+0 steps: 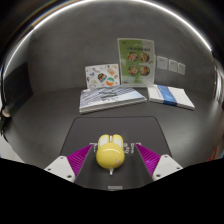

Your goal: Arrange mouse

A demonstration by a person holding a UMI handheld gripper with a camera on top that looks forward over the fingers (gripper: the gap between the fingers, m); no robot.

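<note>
We have the mouse (110, 152), yellow-white, lying on the dark mouse mat (112, 135) between our gripper (110, 160) fingers. The jaws look spread, their pads close at either flank of it; whether they touch we cannot tell. We judge this the grasp step: next we close squarely, then lift. Beyond the mat, left to right: an open booklet (104, 97), a small standing card (102, 75), a taller green-bordered card (134, 60), and a blue brochure (172, 96). No writing is legible.
</note>
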